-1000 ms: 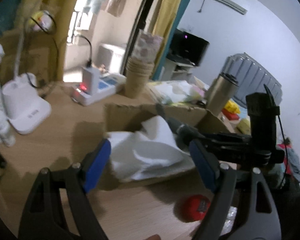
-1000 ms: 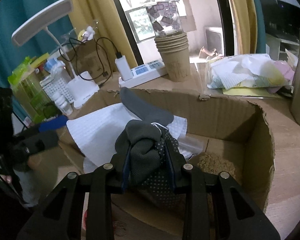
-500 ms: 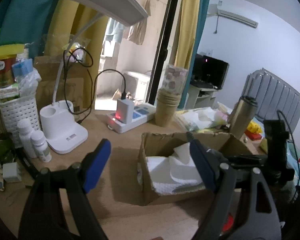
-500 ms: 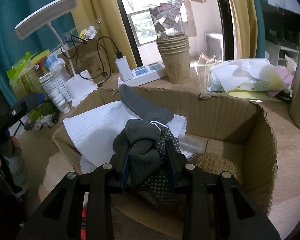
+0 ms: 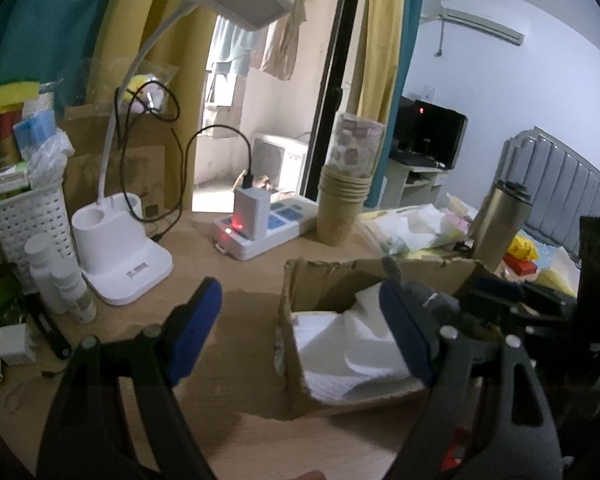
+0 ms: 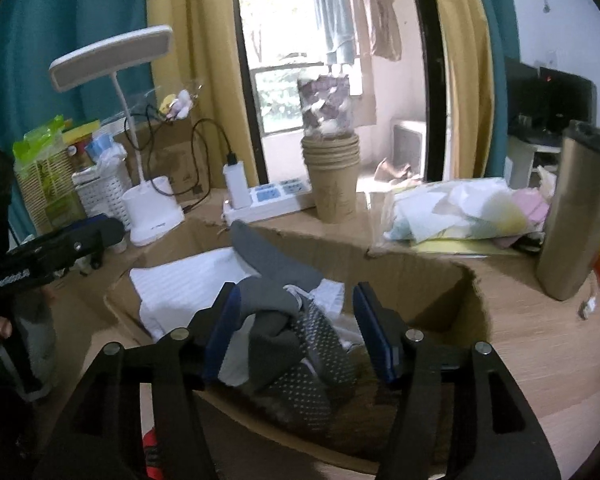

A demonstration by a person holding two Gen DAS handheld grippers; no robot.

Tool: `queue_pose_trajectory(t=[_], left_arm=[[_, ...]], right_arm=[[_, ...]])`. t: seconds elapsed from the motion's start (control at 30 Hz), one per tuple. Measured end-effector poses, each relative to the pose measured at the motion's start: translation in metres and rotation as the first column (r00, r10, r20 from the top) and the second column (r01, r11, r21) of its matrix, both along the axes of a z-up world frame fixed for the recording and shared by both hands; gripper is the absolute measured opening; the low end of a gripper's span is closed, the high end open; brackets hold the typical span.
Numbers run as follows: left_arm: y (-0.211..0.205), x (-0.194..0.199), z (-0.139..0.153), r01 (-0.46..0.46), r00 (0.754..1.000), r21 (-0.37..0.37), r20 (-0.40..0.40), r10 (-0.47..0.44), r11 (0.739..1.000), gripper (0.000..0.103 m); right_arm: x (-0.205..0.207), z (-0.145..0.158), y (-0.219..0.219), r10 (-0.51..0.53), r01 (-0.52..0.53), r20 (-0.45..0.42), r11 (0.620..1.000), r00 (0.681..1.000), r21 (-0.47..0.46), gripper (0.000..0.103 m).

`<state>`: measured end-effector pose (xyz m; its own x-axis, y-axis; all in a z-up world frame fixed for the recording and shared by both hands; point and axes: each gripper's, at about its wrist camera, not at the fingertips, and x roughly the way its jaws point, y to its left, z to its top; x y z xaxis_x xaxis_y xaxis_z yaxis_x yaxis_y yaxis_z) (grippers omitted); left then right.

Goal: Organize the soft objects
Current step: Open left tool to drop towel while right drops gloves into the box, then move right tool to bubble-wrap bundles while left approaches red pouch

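Note:
A cardboard box (image 6: 412,276) stands on the wooden desk and holds a white cloth (image 6: 180,284) and a grey sock bundle (image 6: 284,320) with dotted soles. My right gripper (image 6: 296,328) is open over the box, its blue pads apart on either side of the socks. In the left wrist view the box (image 5: 300,320) sits right of centre with the white cloth (image 5: 348,352) inside. My left gripper (image 5: 300,320) is open and empty, back from the box's left wall. The right gripper (image 5: 500,304) shows at the box's right side.
A white desk lamp (image 5: 120,248), power strip with charger (image 5: 260,220), stacked paper cups (image 5: 344,200), steel flask (image 5: 500,224), white basket (image 5: 24,216) and small bottles (image 5: 60,280) crowd the desk's back. A pile of cloths (image 6: 468,212) lies behind the box. A red object (image 6: 152,448) lies by the box front.
My right gripper has opened and let go of the grey socks, which now lie in the box. My left gripper has pulled back and up from the box, still open.

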<state>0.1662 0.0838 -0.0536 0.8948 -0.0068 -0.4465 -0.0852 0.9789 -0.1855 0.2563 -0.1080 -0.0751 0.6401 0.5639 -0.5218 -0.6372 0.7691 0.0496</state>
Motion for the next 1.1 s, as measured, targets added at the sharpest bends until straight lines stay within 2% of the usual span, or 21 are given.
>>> queue_pose_trajectory(t=[0.17, 0.43, 0.63, 0.87, 1.0, 1.1], left_arm=[[-0.006, -0.011, 0.01, 0.038, 0.999, 0.01, 0.017, -0.038, 0.999, 0.082], [-0.009, -0.041, 0.025, 0.054, 0.996, 0.006, 0.071, -0.055, 0.999, 0.082], [-0.011, -0.059, 0.033, 0.075, 0.992, 0.029, 0.095, -0.078, 0.997, 0.082], [-0.015, -0.075, 0.031, 0.083, 0.993, 0.027, 0.085, -0.085, 0.996, 0.082], [-0.009, -0.09, 0.028, 0.067, 0.994, -0.018, 0.091, -0.065, 0.998, 0.082], [-0.002, -0.095, 0.019, 0.05, 0.997, -0.053, 0.068, -0.047, 0.997, 0.082]], right_arm=[[-0.01, 0.018, -0.011, -0.024, 0.022, 0.056, 0.999, 0.998, 0.044, 0.062], [-0.038, 0.038, -0.024, -0.054, 0.05, 0.108, 0.998, 0.993, 0.046, 0.063], [-0.06, 0.047, -0.031, -0.075, 0.07, 0.132, 0.997, 0.988, 0.042, 0.063], [-0.087, 0.056, -0.038, -0.084, 0.078, 0.151, 0.996, 0.985, 0.044, 0.063], [-0.101, 0.059, -0.037, -0.082, 0.081, 0.128, 0.997, 0.988, 0.017, 0.063], [-0.115, 0.058, -0.034, -0.066, 0.07, 0.13, 0.997, 0.989, -0.021, 0.063]])
